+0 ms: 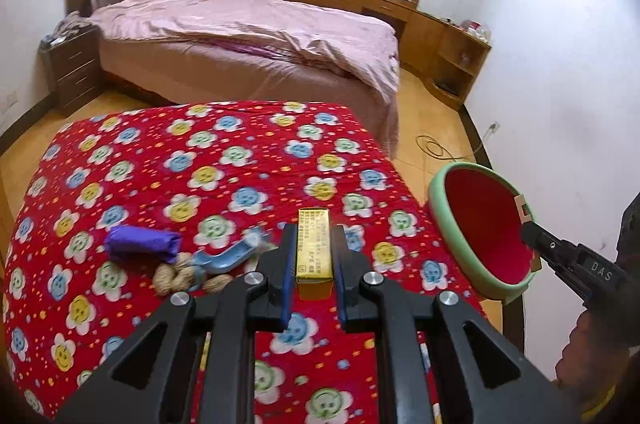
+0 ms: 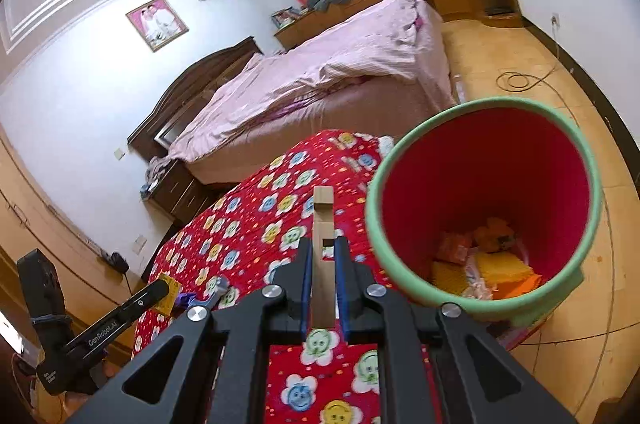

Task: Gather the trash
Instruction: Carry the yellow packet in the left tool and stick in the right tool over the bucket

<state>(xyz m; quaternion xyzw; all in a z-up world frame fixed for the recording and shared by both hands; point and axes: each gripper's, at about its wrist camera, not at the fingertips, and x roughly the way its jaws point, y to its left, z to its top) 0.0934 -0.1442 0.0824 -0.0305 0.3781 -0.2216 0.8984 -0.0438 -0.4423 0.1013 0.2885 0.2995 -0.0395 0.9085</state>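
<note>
My left gripper [image 1: 314,256] is shut on a small gold box [image 1: 314,244] and holds it above the red flowered cloth [image 1: 240,159]. Left of it on the cloth lie a purple wrapper [image 1: 142,244], a blue scrap [image 1: 228,258] and some nut shells [image 1: 176,278]. My right gripper [image 2: 322,264] is shut on the wooden handle [image 2: 323,224] of the bin [image 2: 376,224], which is red with a green rim, tilted beside the table edge. Orange and yellow trash [image 2: 492,260] lies inside. The bin also shows in the left wrist view [image 1: 436,199], at the right, with the right gripper [image 1: 532,230] at its rim.
A bed with pink bedding [image 1: 248,35] stands behind the table. A dark nightstand [image 1: 76,71] is at its left. Wooden cabinets [image 1: 440,39] run along the far right wall. A cable coil [image 1: 430,145] lies on the floor near the bin.
</note>
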